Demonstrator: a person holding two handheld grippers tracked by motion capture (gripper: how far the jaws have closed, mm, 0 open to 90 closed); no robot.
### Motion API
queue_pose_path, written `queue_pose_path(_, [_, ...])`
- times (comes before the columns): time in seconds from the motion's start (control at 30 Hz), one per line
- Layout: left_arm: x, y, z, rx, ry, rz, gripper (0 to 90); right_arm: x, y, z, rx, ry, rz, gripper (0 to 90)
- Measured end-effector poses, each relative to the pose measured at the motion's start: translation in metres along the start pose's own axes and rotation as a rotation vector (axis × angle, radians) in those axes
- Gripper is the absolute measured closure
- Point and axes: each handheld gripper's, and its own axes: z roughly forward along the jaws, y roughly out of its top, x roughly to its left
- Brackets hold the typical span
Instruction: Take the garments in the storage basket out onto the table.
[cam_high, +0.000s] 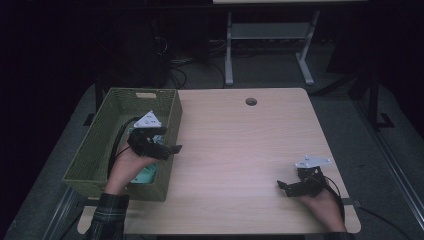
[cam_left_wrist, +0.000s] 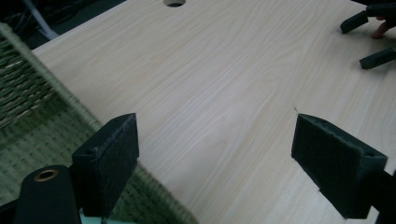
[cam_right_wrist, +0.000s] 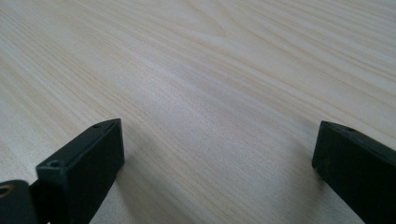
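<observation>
My left claw (cam_left_wrist: 215, 154) hangs wide open and empty over the near rim of the green woven basket (cam_high: 102, 135); a pale teal item (cam_high: 146, 175) lies in the basket beneath it. My right claw (cam_right_wrist: 219, 163), also wide open and empty, sits low over the bare wooden table (cam_high: 240, 150), well apart from the basket.

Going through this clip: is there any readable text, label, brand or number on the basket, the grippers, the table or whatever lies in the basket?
None can be read.
Woven green basket: a pale tag on its far rim, too small to read.
Light teal item in the basket: no legible print.
Left gripper and right gripper: grey plates with dots, no letters.
Wooden table: bare grain, no marks.
</observation>
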Motion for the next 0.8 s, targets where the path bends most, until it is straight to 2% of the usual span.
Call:
queue_pose_path(0.27, [0.013,-0.008,-0.013,-0.011,0.038,-0.033,14.9,0.000,0.000,0.000,0.000,0.000,-0.001,2.1])
queue_pose_path(0.47, [0.024,-0.016,-0.022,-0.004,0.082,-0.049,14.9,0.000,0.000,0.000,0.000,0.000,0.000,2.0])
queue_pose_path(0.5, [0.027,-0.018,-0.023,-0.003,0.088,-0.061,14.9,0.000,0.000,0.000,0.000,0.000,-0.001,2.1])
queue_pose_path(0.8, [0.046,-0.037,-0.022,0.007,0.121,-0.087,14.9,0.000,0.000,0.000,0.000,-0.005,0.000,2.0])
